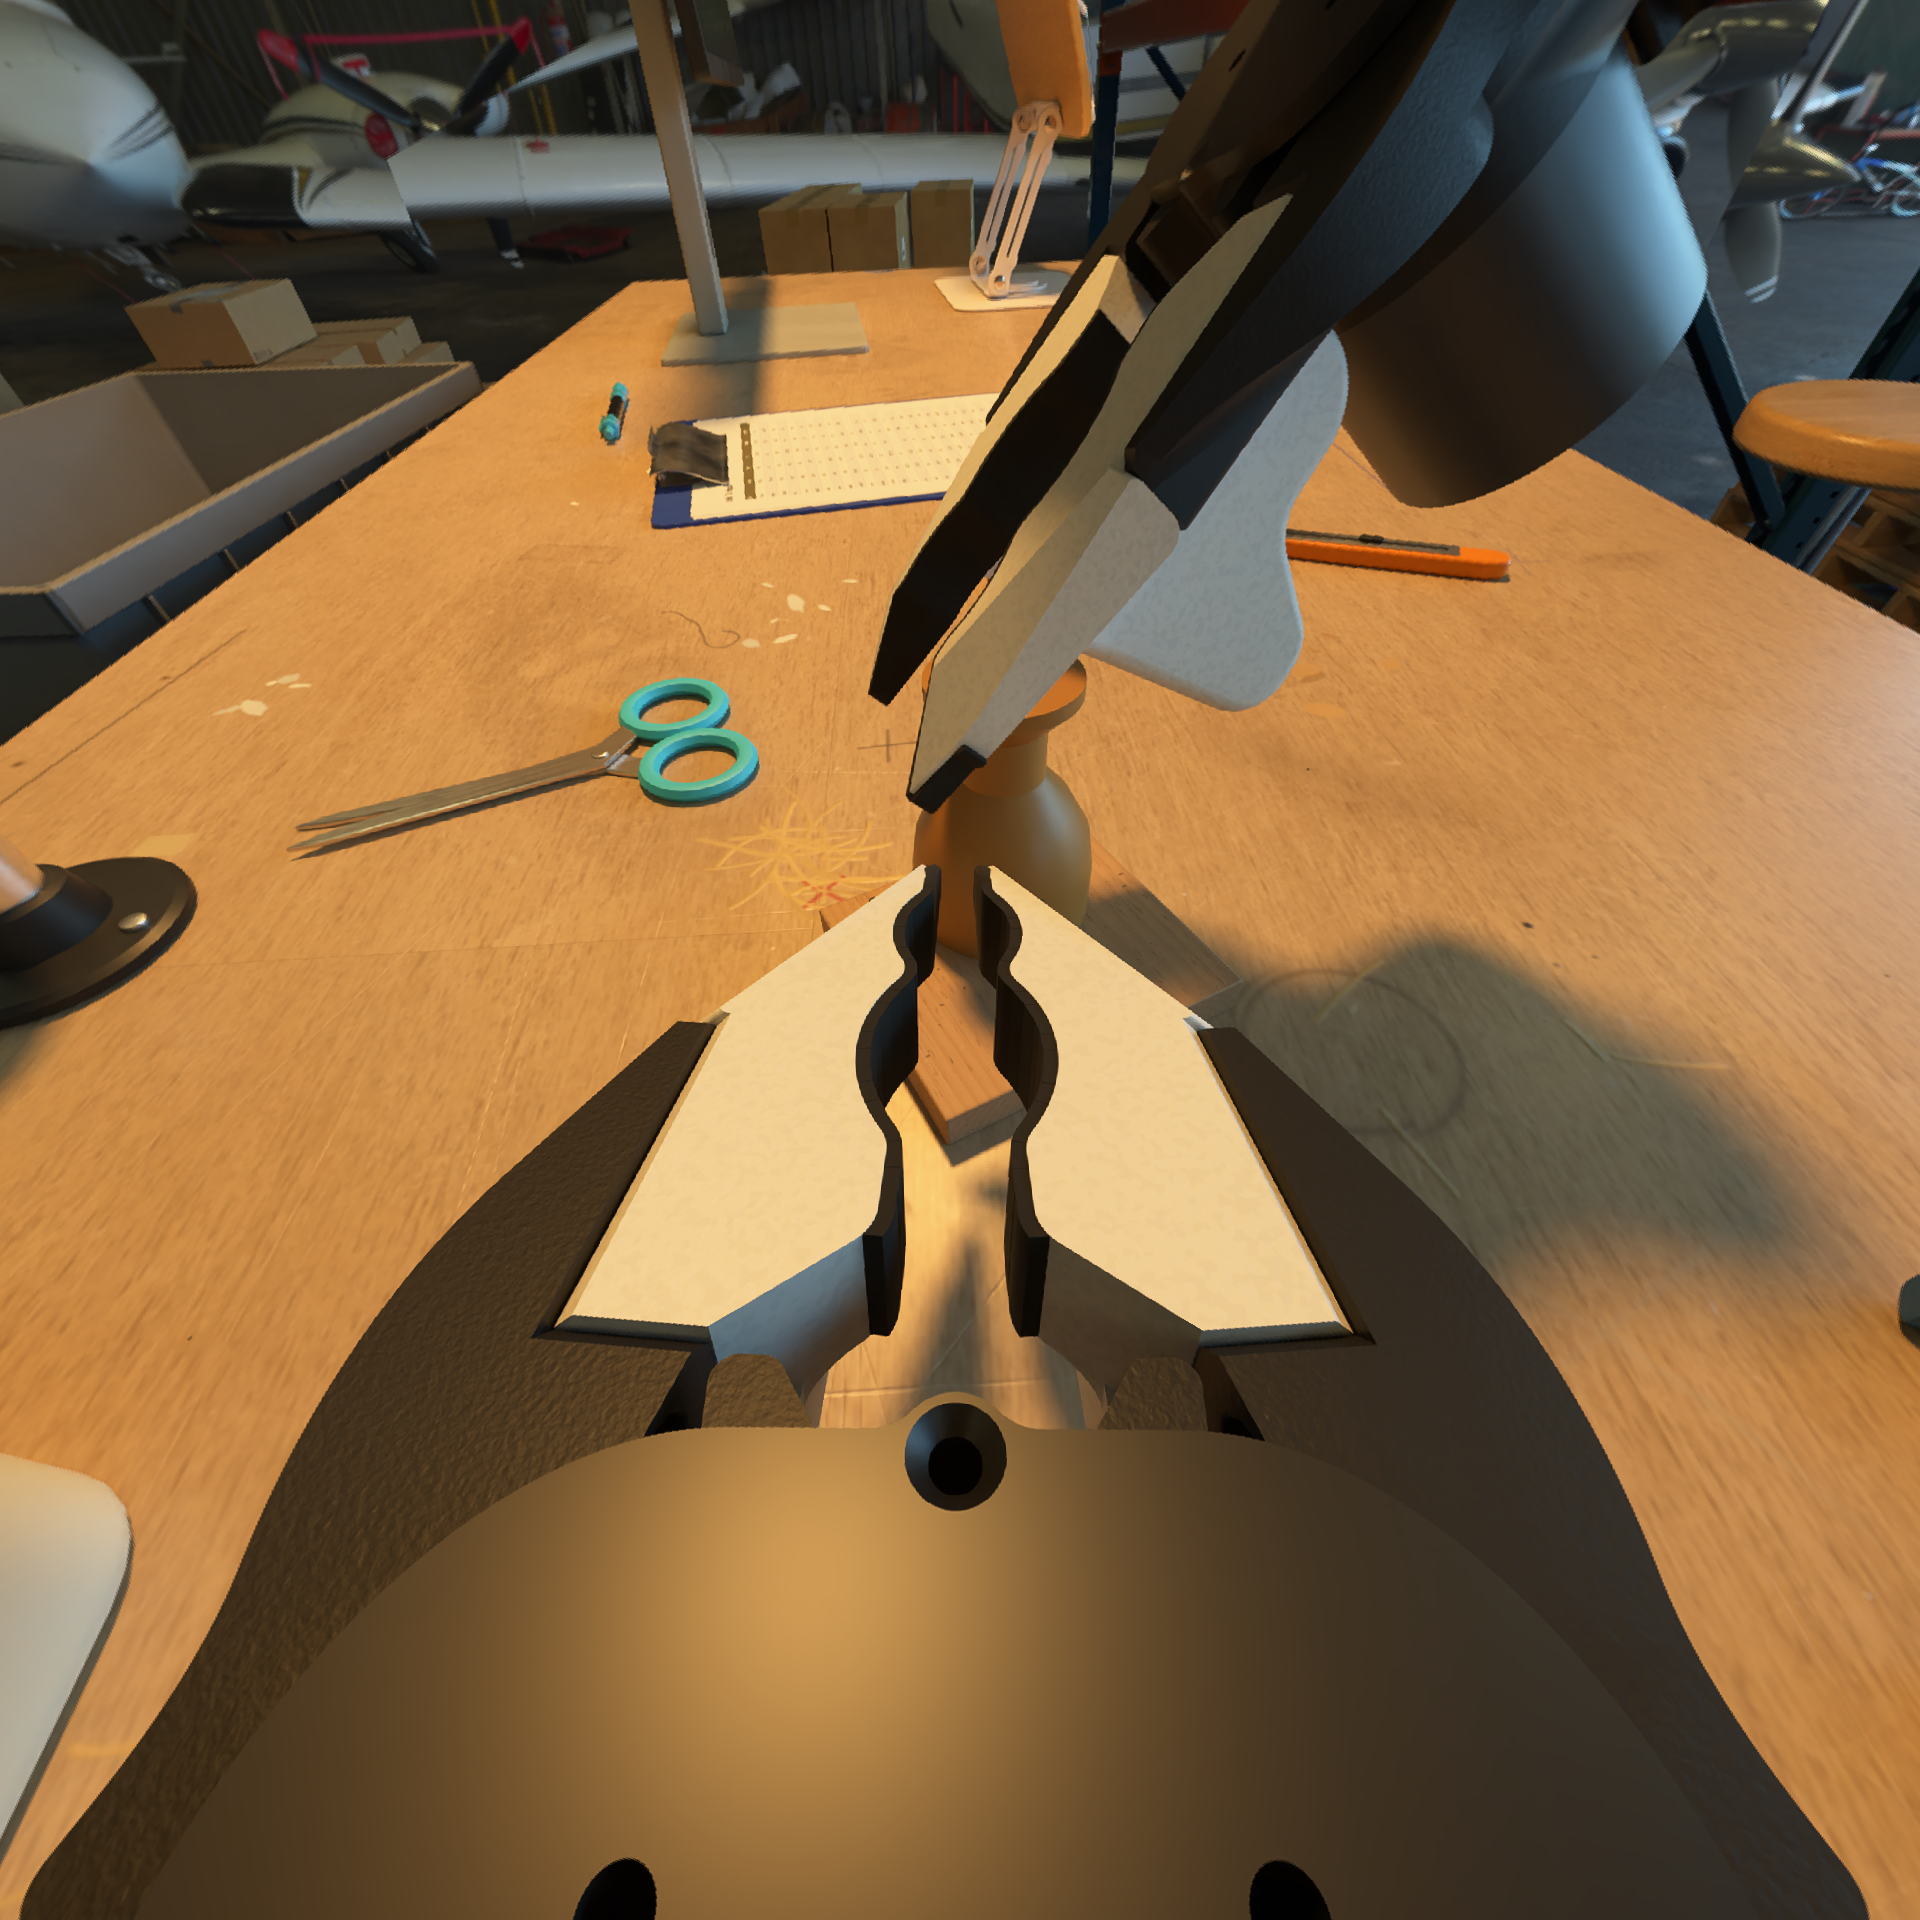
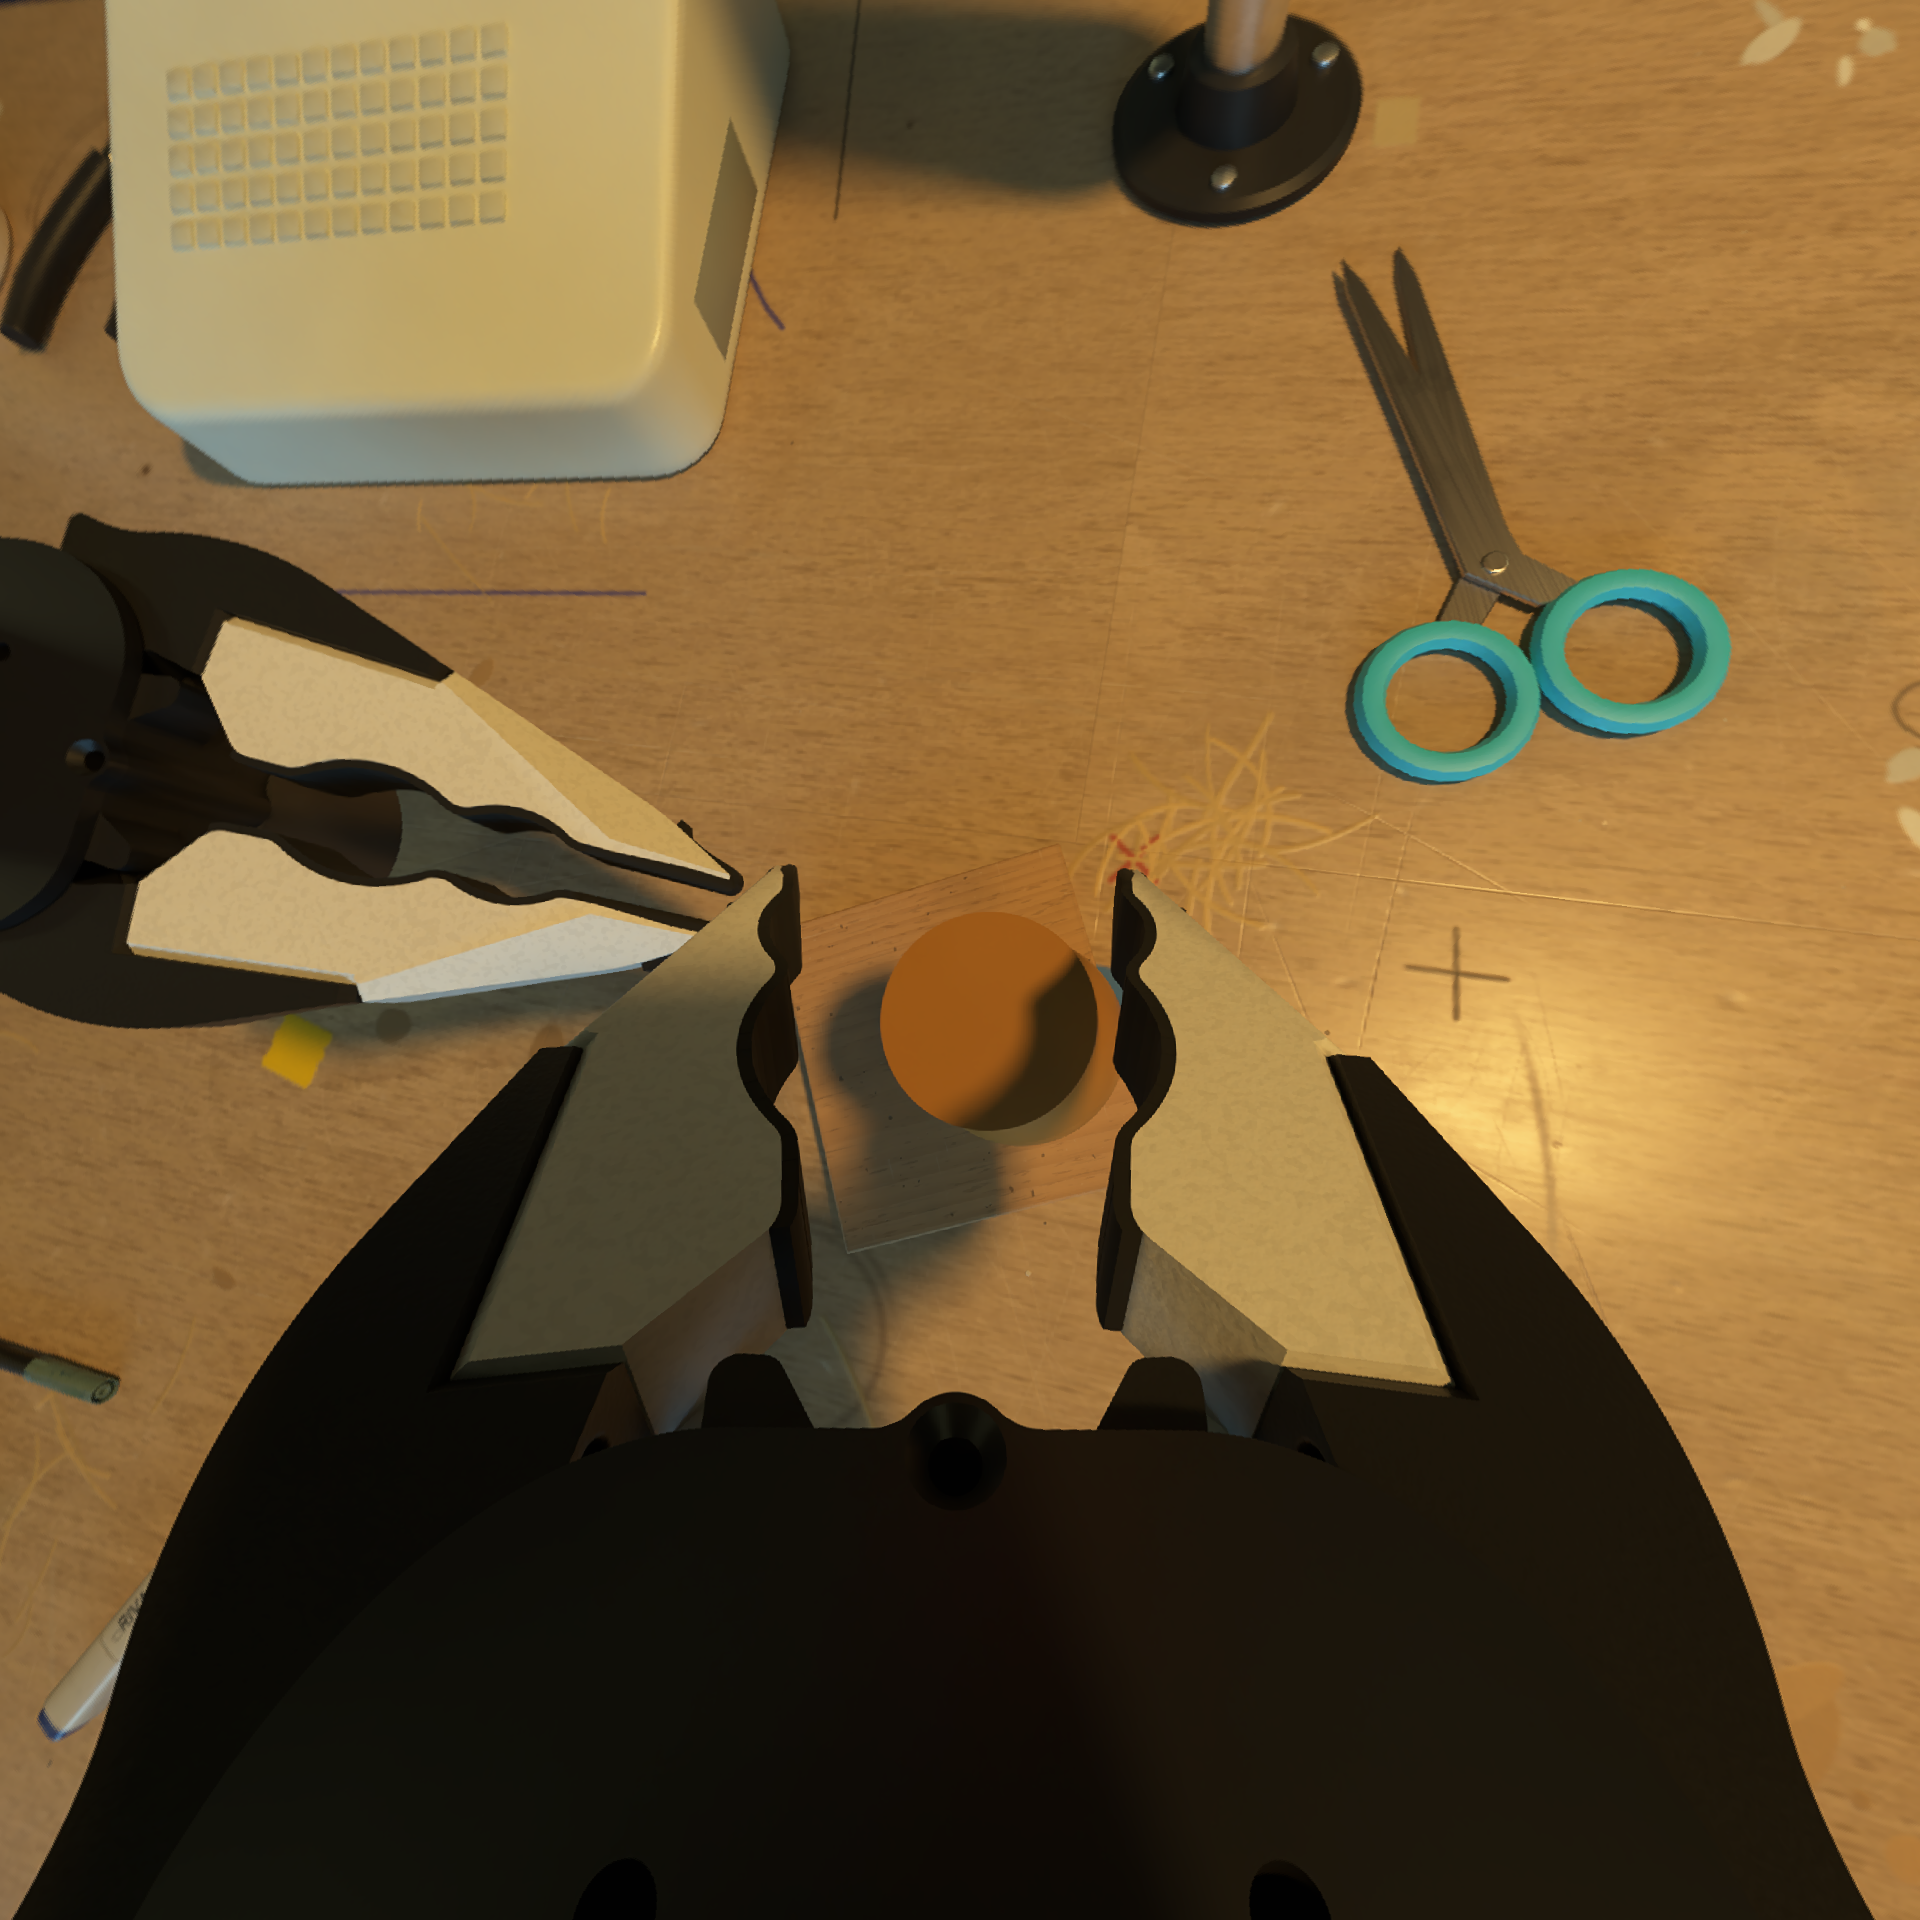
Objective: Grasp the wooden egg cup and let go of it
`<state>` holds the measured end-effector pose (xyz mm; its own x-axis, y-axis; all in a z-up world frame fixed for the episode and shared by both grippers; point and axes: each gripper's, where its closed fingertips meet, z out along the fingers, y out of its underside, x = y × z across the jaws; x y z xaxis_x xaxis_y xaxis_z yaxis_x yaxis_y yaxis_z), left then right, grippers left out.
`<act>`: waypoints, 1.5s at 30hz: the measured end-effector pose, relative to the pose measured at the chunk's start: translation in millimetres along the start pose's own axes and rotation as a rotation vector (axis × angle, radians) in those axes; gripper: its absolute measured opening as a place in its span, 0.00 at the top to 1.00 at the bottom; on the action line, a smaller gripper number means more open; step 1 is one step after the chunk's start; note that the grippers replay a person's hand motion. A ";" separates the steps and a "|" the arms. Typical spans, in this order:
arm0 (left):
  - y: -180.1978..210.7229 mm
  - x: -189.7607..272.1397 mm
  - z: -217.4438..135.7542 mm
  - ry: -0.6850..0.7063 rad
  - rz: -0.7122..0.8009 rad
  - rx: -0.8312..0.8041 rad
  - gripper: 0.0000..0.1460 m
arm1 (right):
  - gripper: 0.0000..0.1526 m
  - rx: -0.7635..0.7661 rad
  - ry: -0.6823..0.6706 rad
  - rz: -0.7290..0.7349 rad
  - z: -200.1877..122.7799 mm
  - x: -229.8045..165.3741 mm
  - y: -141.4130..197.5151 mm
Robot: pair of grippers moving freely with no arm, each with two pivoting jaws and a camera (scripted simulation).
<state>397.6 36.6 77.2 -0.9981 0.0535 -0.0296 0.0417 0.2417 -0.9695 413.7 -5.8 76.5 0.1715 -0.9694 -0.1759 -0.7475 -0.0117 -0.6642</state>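
Observation:
The wooden egg cup [image 1: 1029, 831] stands on a small square wooden coaster [image 1: 961, 1081], with its flat round foot uppermost [image 2: 977, 1018]. My right gripper [image 2: 956, 883] points down over it, open, with one finger on each side of the cup and not touching it. It also shows in the left wrist view [image 1: 909, 743], just left of the cup's top. My left gripper [image 1: 958, 878] is shut and empty, low over the table, with its tips just in front of the cup's body. In the right wrist view it [image 2: 717, 904] lies beside my right gripper's left finger.
Teal-handled scissors [image 1: 582, 774] [image 2: 1455, 520] lie left of the cup. A clipboard [image 1: 831, 457], a pen [image 1: 615, 410] and an orange utility knife [image 1: 1392, 551] lie farther back. A cream box [image 2: 416, 239] and a black round base [image 2: 1236, 114] stand near my left gripper.

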 end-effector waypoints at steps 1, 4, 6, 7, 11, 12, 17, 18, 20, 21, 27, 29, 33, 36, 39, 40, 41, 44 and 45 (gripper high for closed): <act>0.6 0.1 0.6 -0.002 0.000 -0.007 0.96 | 0.61 0.016 0.003 0.009 -0.6 1.3 -0.2; 5.3 0.3 2.7 -0.010 0.010 -0.042 0.96 | 0.70 0.066 0.003 0.040 -1.2 4.8 -0.1; 8.4 2.8 3.7 -0.011 0.027 -0.069 0.96 | 0.71 0.079 0.003 0.022 -2.2 5.0 1.1; 8.9 3.8 4.0 -0.015 0.036 -0.073 0.96 | 0.70 0.082 0.007 0.014 -2.4 4.8 1.4; 7.6 7.7 5.2 -0.027 0.057 -0.067 0.96 | 0.70 0.098 -0.036 0.026 -1.7 4.7 0.1; 6.0 9.2 5.2 -0.022 0.057 -0.055 0.96 | 0.70 0.100 -0.052 0.033 -1.6 5.1 0.0; 7.3 11.1 7.3 -0.020 0.057 -0.068 0.96 | 0.68 0.082 -0.062 -0.080 -4.2 4.0 0.9; 7.4 10.8 7.8 -0.023 0.063 -0.070 0.96 | 0.66 0.085 -0.070 -0.099 -6.8 4.0 -0.6; 7.2 10.2 8.7 -0.021 0.063 -0.070 0.96 | 0.62 0.101 -0.122 -0.186 -15.0 2.0 -2.9; 7.1 9.6 8.9 -0.019 0.057 -0.069 0.96 | 0.61 0.103 -0.128 -0.237 -19.5 3.7 -3.2; 6.1 7.4 10.2 -0.015 0.046 -0.065 0.96 | 0.47 -0.020 -0.162 -0.305 -23.2 -1.5 14.6; 7.2 7.5 11.6 -0.026 0.058 -0.075 0.96 | 0.46 -0.103 -0.082 -0.334 -16.7 5.5 26.3; 8.1 8.2 13.2 -0.040 0.088 -0.084 0.96 | 0.60 -0.170 0.020 -0.386 -6.7 14.9 35.2; 7.1 6.5 11.5 -0.045 0.074 -0.074 0.96 | 0.66 -0.112 -0.024 -0.340 -7.0 10.3 30.4; 4.5 8.1 9.9 -0.032 0.051 -0.057 0.96 | 0.72 -0.057 -0.052 -0.299 -6.6 8.8 26.3; 2.6 9.4 9.7 -0.026 0.037 -0.042 0.96 | 0.72 -0.049 -0.053 -0.290 -6.4 8.8 25.9; 1.9 9.9 10.0 -0.027 0.024 -0.036 0.96 | 0.72 -0.043 -0.056 -0.279 -6.1 8.6 25.7; 3.0 8.5 12.0 -0.059 0.036 -0.051 0.96 | 0.72 -0.008 -0.056 -0.237 -5.0 7.8 25.3; 3.4 7.9 12.6 -0.069 0.041 -0.055 0.96 | 0.72 0.002 -0.056 -0.222 -4.8 8.0 25.3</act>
<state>389.3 25.7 70.6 -0.9961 -0.0017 -0.0879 0.0835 0.2933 -0.9524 393.1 -15.0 61.8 0.3670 -0.9279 -0.0656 -0.6863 -0.2225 -0.6924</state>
